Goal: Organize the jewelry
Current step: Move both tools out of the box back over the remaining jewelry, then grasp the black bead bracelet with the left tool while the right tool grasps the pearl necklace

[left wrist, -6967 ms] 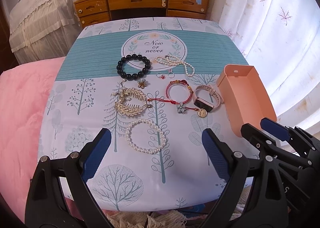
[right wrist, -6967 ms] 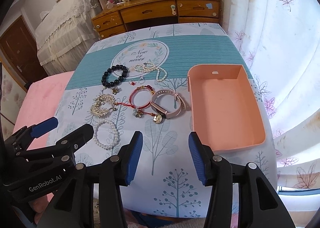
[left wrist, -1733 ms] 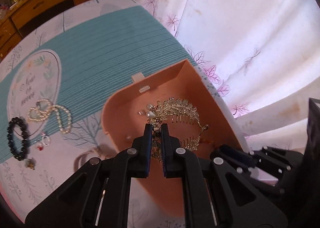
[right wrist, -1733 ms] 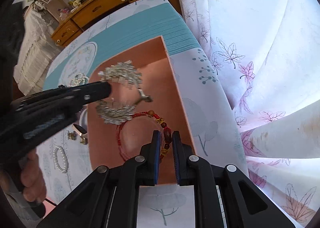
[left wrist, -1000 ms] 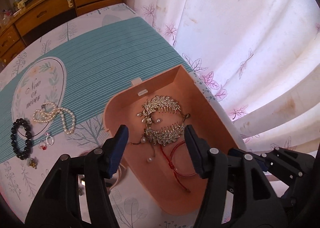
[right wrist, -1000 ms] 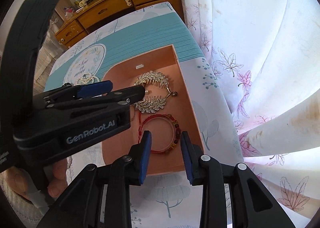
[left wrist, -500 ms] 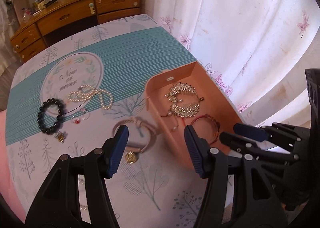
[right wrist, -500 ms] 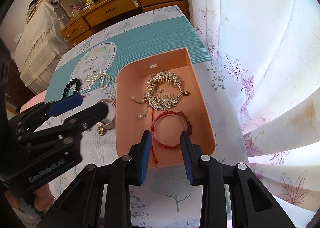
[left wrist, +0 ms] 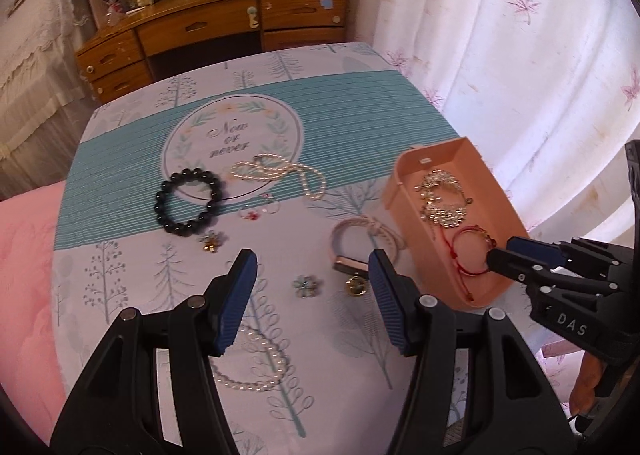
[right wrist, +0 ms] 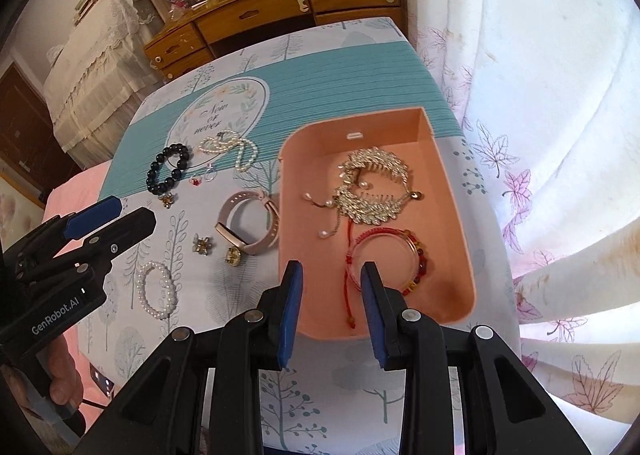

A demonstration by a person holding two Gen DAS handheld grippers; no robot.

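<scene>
The pink tray (right wrist: 456,195) holds a gold leaf hair comb (right wrist: 372,183) and a red bracelet (right wrist: 384,255). My right gripper (right wrist: 331,279) hovers open over the tray's near end with nothing in it. My left gripper (left wrist: 311,275) stands open above the tablecloth, left of the tray (left wrist: 400,191), over a flower brooch (left wrist: 305,286) and a gold charm (left wrist: 356,286). Just beyond lies a pink watch (left wrist: 362,243). A black bead bracelet (left wrist: 188,201), a pearl necklace (left wrist: 280,173) and a pearl bracelet (left wrist: 256,359) lie on the cloth.
A small gold flower (left wrist: 210,244) and rings (left wrist: 260,211) lie mid-table. A wooden desk (left wrist: 208,27) stands behind the table. A white curtain (right wrist: 560,135) hangs close on the right and pink bedding (left wrist: 24,255) borders the left edge.
The comb and the red bracelet were let go into the tray. Since then my left gripper has swung left over the loose jewelry, and my right gripper has drawn back a little.
</scene>
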